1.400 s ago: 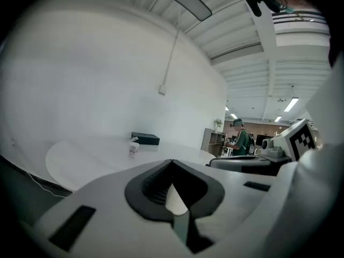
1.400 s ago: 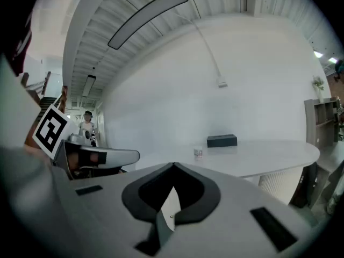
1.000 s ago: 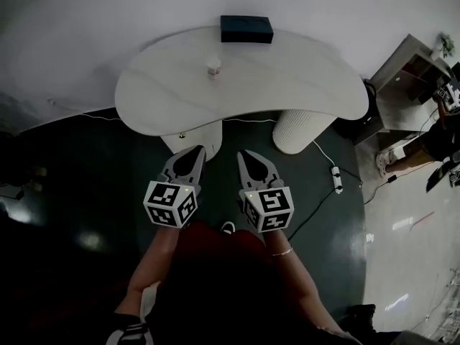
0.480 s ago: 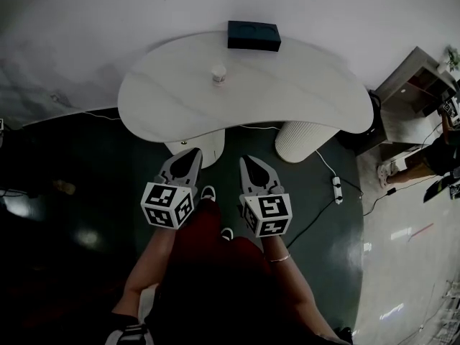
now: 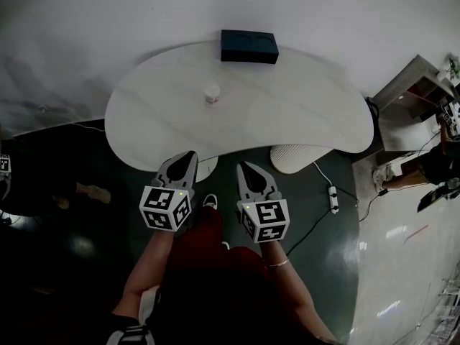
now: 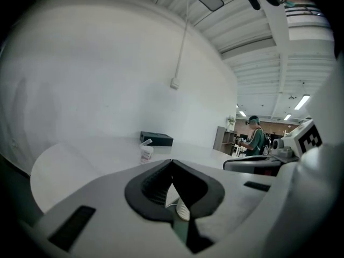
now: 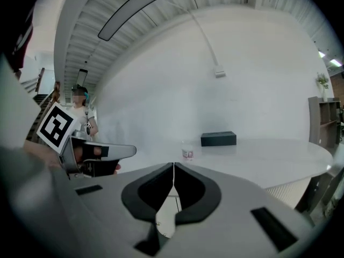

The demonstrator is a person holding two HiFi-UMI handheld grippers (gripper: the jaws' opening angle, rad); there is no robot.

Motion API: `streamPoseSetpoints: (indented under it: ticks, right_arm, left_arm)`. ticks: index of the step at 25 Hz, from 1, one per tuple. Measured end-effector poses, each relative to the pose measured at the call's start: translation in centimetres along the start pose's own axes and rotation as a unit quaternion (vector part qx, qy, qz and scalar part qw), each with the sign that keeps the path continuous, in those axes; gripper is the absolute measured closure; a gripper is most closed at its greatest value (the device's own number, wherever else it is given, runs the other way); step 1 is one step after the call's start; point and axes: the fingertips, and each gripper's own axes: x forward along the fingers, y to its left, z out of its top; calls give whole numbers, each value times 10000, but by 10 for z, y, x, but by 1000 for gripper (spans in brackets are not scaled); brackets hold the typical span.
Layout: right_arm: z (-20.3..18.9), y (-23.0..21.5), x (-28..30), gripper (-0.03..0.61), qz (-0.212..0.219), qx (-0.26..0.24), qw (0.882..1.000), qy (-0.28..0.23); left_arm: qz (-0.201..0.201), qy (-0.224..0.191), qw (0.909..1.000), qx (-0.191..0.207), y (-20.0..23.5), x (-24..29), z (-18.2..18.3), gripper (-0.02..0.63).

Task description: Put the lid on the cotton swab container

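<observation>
The cotton swab container (image 5: 211, 93) is a small white tub standing alone near the middle of the white kidney-shaped table (image 5: 302, 113). In the left gripper view the container (image 6: 145, 153) has a lid flap sticking up at its top. In the right gripper view the container (image 7: 187, 153) is far ahead. My left gripper (image 5: 190, 155) and right gripper (image 5: 243, 166) hang side by side at the table's near edge, well short of the container. Both are shut with nothing between the jaws.
A dark rectangular box (image 5: 249, 46) lies at the table's far edge by the white wall. Ribbed white pedestals (image 5: 298, 158) carry the table. A power strip (image 5: 333, 190) and cables lie on the dark floor at the right, near shelving (image 5: 413, 85).
The table has drawn nearer: both grippers now reach its near edge, where a second ago they hung over the dark floor. Both jaws stay shut.
</observation>
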Motion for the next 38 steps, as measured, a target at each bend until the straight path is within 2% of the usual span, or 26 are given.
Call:
streamPoseSetpoints:
  ticks: [13,24,27,35,38]
  right_arm:
    - [37,-26,121,563,158,15,9996,241]
    - [44,-39,184,557,71,-122,9987,496]
    - [45,-43,198,481,119,-142,9979,623]
    - [29,-53,230,346,502,-498,9926,991]
    - [21,-55,243,328,792,-645,9877,1184]
  left_arm:
    - [-175,196,9997,11,69,100,36,589]
    - [-251,249,9993,-129,109,147,53,589]
    - [-208,287,9992,-203,118,157,56,589]
    - [106,280,9991,-311,132,178,56,589]
    - [302,261,9984,-395,137,185,57,589]
